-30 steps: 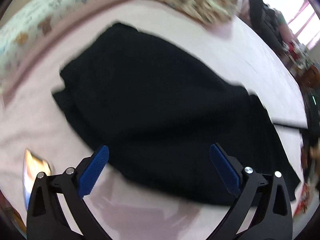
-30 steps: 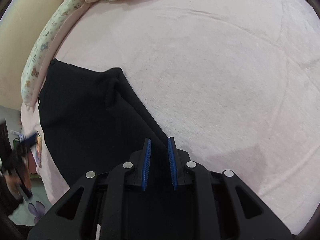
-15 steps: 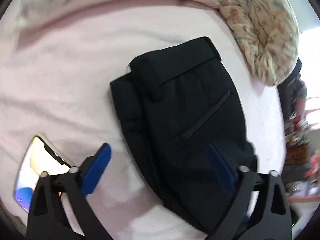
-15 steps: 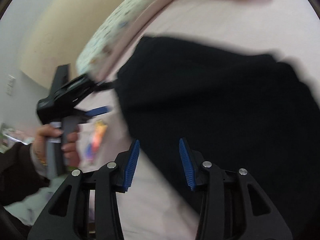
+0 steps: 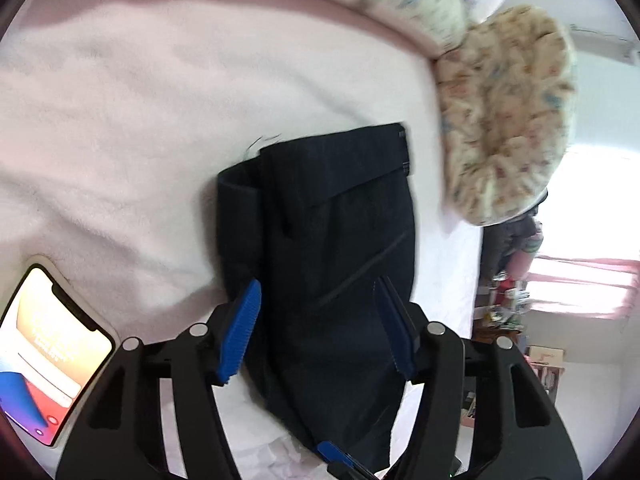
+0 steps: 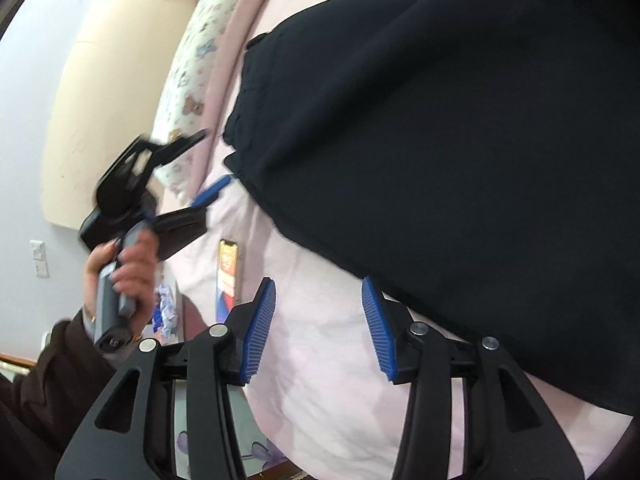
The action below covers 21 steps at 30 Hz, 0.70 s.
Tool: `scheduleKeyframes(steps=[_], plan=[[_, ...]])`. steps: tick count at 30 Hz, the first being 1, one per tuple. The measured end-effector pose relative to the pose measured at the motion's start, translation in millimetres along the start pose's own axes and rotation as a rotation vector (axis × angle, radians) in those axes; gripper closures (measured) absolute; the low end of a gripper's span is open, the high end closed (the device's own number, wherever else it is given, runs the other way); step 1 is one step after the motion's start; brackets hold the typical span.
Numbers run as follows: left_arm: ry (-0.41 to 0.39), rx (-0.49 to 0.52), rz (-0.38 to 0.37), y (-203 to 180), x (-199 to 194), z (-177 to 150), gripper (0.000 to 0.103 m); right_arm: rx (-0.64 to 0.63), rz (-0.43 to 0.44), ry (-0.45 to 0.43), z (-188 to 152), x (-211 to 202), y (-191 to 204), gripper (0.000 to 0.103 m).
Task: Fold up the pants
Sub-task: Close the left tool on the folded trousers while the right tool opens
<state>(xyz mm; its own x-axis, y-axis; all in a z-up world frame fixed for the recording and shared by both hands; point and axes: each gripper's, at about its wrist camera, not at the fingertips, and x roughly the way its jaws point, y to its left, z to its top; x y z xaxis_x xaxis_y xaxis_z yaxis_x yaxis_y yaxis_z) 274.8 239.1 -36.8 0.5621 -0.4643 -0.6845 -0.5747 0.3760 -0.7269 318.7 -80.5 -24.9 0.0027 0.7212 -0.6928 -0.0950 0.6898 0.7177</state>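
Risk: folded black trousers (image 5: 320, 240) slipping on bed (image 5: 120, 120); left tool (image 5: 316, 336) closing, half-open, empty; right tool (image 6: 320, 328) opening, empty.

A home bedroom: soft pink fleece bedspread (image 5: 160, 120), floral-print pillow (image 5: 508, 120) at its edge, lit smartphone (image 5: 48, 348) lying there, red-curtained bright window (image 5: 580, 288) beyond.

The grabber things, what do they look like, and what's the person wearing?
Each gripper, left and right, has black triangular arms with cut-out holes, round silver bolts, and two blue ridged pads. The left one's handle is grey. The person's sleeve is dark brown, with a thin bracelet at the wrist.
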Motion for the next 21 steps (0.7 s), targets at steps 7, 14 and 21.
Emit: scheduleKeyframes(steps=[7,14,21], plan=[[0.092,-0.007,0.020,-2,33,15,0.051,-0.005,-0.010,-0.007,-3,-2,4,0.050],[0.138,-0.031,0.057,9,42,19,0.078,0.029,-0.007,0.004,-12,0,-3,0.048],[0.120,-0.058,0.092,13,37,8,0.073,0.025,0.005,-0.006,-11,-2,0,0.048]])
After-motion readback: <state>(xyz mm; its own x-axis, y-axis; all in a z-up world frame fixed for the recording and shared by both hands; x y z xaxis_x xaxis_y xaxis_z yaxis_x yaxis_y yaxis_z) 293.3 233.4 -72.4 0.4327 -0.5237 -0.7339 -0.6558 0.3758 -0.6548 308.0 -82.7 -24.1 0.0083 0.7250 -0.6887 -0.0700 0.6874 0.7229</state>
